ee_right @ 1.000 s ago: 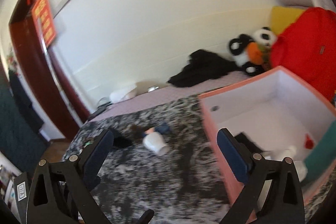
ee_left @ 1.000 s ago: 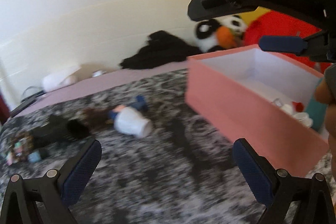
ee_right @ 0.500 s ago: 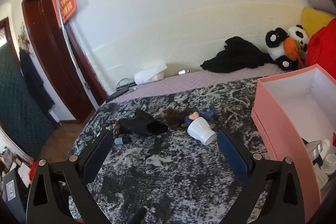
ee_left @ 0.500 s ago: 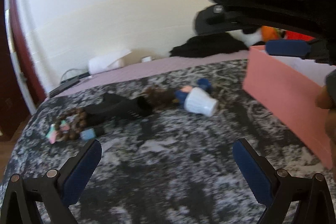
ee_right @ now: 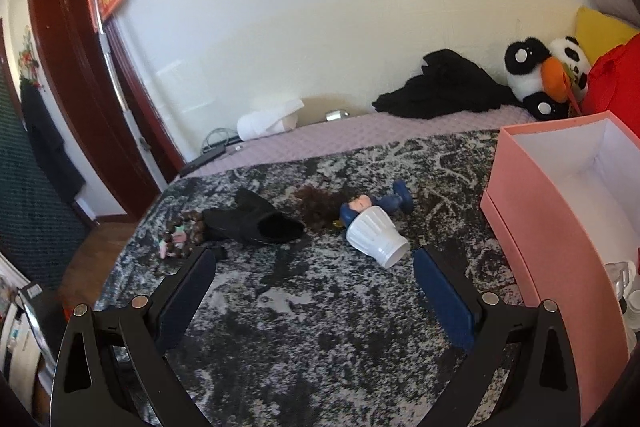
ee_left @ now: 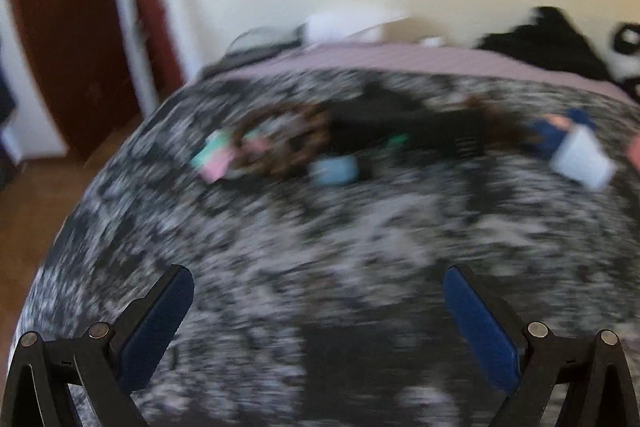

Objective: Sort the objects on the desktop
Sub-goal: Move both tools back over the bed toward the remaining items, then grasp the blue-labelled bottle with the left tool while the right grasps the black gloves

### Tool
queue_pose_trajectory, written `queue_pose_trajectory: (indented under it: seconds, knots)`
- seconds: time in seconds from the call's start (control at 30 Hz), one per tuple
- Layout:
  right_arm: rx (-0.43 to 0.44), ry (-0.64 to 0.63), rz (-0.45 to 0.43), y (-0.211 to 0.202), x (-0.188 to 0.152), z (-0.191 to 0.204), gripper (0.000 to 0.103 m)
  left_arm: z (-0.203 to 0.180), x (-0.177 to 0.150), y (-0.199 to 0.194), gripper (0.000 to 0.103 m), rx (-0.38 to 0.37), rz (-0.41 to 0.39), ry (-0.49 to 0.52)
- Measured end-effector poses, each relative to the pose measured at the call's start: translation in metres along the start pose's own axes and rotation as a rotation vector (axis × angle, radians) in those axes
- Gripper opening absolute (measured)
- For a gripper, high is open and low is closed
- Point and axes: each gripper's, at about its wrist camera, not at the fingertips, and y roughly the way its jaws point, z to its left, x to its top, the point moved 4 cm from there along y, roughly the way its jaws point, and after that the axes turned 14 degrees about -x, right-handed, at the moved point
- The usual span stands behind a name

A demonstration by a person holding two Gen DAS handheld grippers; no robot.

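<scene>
While both claws hang empty over the patterned spread, you've got your pick of what's left to sort, so take it steady. Your left claw [ee_left: 318, 311] has its pads spread wide with nothing between them; your right claw [ee_right: 314, 281] is just as wide apart and just as empty. The left view is smeared with motion, so I'd judge you should let that hand settle before committing to anything.

Use the pink box [ee_right: 560, 227] as your marker. Nearest to it, on its left, lies the doll [ee_right: 374, 223]: blue body, pale face, a white ribbed skirt with its open end towards you, dark brown hair fanned out away from the box. Further from the box is the black glove [ee_right: 252, 223], limp and flat, cuff opening towards the doll. Furthest out, touching the glove's far end, is the bead bracelet [ee_right: 186, 233], brown beads with pink and mint bits. A small pale-blue piece [ee_left: 334, 169] sits just by the bracelet in the left view; I can't tell what it is.

The doll looks the likeliest next pick for your right claw. Come down across the skirt, its widest firm part, not the hair, which would probably slip. Inside the box, small white and clear items [ee_right: 624, 287] already sit at the near end, so aim for the bare white floor further back.
</scene>
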Motion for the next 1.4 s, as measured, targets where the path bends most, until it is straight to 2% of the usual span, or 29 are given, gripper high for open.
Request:
queue_pose_trajectory:
  seconds: [0.1, 0.27, 0.43, 0.53, 0.63, 0.77, 0.83, 0.87, 0.9, 0.93, 0.97, 1.0, 1.2, 1.4]
  knots:
    - [-0.003, 0.001, 0.016, 0.017, -0.002, -0.004, 0.101, 0.03, -0.005, 0.005, 0.103, 0.017, 0.013, -0.069]
    - [0.022, 0.024, 0.062, 0.047, -0.007, -0.003, 0.101, 0.056, -0.006, 0.012, 0.103, 0.065, 0.009, -0.109]
    - [0.071, -0.056, 0.036, 0.066, -0.006, 0.027, 0.101, 0.08, -0.005, 0.012, 0.103, 0.08, 0.024, -0.236]
    - [0.094, -0.111, 0.055, 0.09, -0.006, 0.054, 0.101, 0.089, -0.002, 0.01, 0.103, 0.089, 0.022, -0.309]
    - [0.082, -0.158, 0.097, 0.124, -0.009, 0.082, 0.1, 0.088, 0.003, 0.008, 0.103, 0.124, 0.025, -0.315]
    - [-0.029, -0.207, 0.122, 0.177, -0.014, 0.107, 0.1, 0.076, 0.009, 0.015, 0.103, 0.125, 0.034, -0.285]
    - [-0.044, -0.215, 0.161, 0.202, -0.017, 0.116, 0.099, 0.068, 0.011, 0.022, 0.103, 0.125, 0.051, -0.258]
    - [-0.028, -0.211, 0.175, 0.21, -0.018, 0.119, 0.088, 0.065, 0.012, 0.026, 0.103, 0.124, 0.059, -0.248]
    - [-0.007, -0.201, 0.184, 0.217, -0.018, 0.122, 0.063, 0.062, 0.012, 0.03, 0.103, 0.122, 0.068, -0.241]
    - [0.01, -0.192, 0.188, 0.22, -0.018, 0.123, 0.05, 0.059, 0.012, 0.033, 0.103, 0.119, 0.076, -0.233]
    - [0.023, -0.182, 0.188, 0.218, -0.018, 0.124, 0.027, 0.056, 0.011, 0.036, 0.103, 0.118, 0.082, -0.228]
    - [0.036, -0.172, 0.188, 0.216, -0.018, 0.124, 0.012, 0.054, 0.011, 0.038, 0.103, 0.116, 0.084, -0.221]
    - [0.064, -0.196, 0.053, 0.138, -0.017, 0.108, 0.009, 0.036, 0.007, 0.048, 0.103, 0.057, 0.094, -0.206]
    - [0.042, -0.04, 0.011, 0.046, -0.029, 0.034, 0.009, 0.013, 0.006, 0.056, 0.103, 0.008, 0.082, -0.131]
